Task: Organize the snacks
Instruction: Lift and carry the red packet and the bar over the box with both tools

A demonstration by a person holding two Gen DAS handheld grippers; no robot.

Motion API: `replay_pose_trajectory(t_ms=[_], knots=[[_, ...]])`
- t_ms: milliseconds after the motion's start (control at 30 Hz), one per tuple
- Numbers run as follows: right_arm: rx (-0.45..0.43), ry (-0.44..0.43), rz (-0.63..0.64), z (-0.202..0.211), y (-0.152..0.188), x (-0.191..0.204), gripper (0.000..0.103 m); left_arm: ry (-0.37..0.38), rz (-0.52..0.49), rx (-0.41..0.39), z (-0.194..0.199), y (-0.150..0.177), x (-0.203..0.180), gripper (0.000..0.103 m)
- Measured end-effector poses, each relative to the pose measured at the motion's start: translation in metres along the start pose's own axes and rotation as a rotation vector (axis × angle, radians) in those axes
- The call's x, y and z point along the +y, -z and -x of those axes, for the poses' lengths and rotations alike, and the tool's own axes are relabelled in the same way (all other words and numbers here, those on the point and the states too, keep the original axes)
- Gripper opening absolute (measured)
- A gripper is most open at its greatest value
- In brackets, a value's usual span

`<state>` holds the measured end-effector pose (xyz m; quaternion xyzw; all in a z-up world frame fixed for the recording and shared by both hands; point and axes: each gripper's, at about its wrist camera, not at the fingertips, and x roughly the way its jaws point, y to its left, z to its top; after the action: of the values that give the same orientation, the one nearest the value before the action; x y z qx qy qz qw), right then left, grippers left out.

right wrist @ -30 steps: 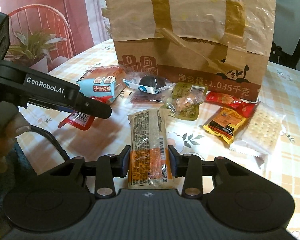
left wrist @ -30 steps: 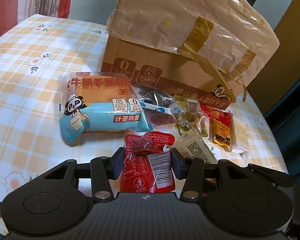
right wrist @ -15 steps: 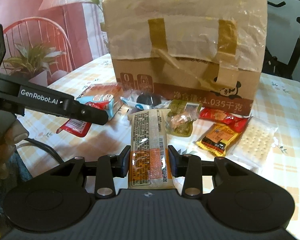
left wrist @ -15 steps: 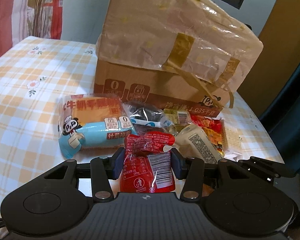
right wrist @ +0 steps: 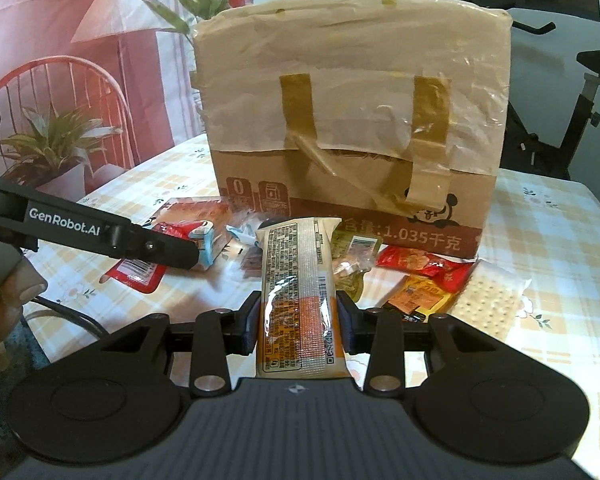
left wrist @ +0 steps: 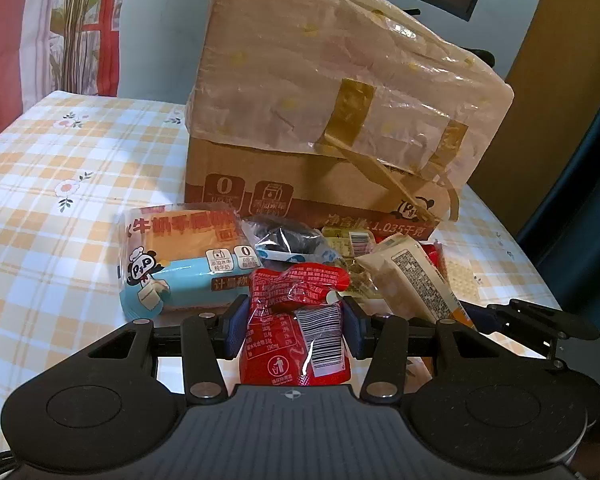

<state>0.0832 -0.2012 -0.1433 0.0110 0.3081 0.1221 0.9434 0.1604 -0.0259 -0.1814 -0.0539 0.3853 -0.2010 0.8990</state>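
Observation:
My left gripper (left wrist: 294, 330) is shut on a red snack packet (left wrist: 296, 328) with a barcode, lifted off the checked tablecloth. My right gripper (right wrist: 298, 322) is shut on a long cream and orange snack bar (right wrist: 298, 292), also raised. Both packets point toward the tall cardboard box (right wrist: 352, 120) with taped plastic over its top. On the cloth before the box lie a blue and orange bread pack (left wrist: 176, 256), a dark round snack (left wrist: 288, 238), a green packet (right wrist: 354, 264), red and yellow packets (right wrist: 424, 276) and a cracker pack (right wrist: 490, 300).
The left gripper's black finger (right wrist: 100, 232) and a hand (right wrist: 4, 292) cross the left side of the right wrist view. The table (left wrist: 40, 200) has a yellow checked floral cloth. An exercise bike (right wrist: 572, 112) stands behind the table at right.
Both grippers have tilted upward with their packets, so the box now fills more of each view. The held snack bar has come closer beside the red packet.

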Motion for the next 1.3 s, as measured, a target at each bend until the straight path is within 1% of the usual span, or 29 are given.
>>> replay_pose_trajectory(t_ms=[300,533,667,800,967,1133,1300], knots=[[-0.018,0.006,0.001,0.002,-0.003,-0.002,0.04,0.005,-0.025,-0.034,0.006,-0.002,-0.003,0.051],[-0.062,0.012,0.026,0.011,-0.023,-0.004,0.04,-0.006,-0.083,-0.133,0.032,-0.024,-0.009,0.051],[-0.097,0.003,0.064,0.016,-0.043,-0.001,0.04,-0.006,-0.098,-0.191,0.048,-0.044,-0.01,0.051],[-0.162,-0.005,0.114,0.027,-0.066,0.005,0.04,0.019,-0.072,-0.221,0.056,-0.064,-0.009,0.051],[-0.236,-0.017,0.145,0.038,-0.096,0.009,0.04,0.03,-0.088,-0.287,0.066,-0.091,-0.016,0.051],[-0.282,-0.012,0.177,0.041,-0.124,0.009,0.04,0.037,-0.094,-0.346,0.074,-0.114,-0.022,0.051],[-0.308,-0.001,0.212,0.041,-0.147,0.005,0.04,0.038,-0.107,-0.37,0.073,-0.133,-0.025,0.051]])
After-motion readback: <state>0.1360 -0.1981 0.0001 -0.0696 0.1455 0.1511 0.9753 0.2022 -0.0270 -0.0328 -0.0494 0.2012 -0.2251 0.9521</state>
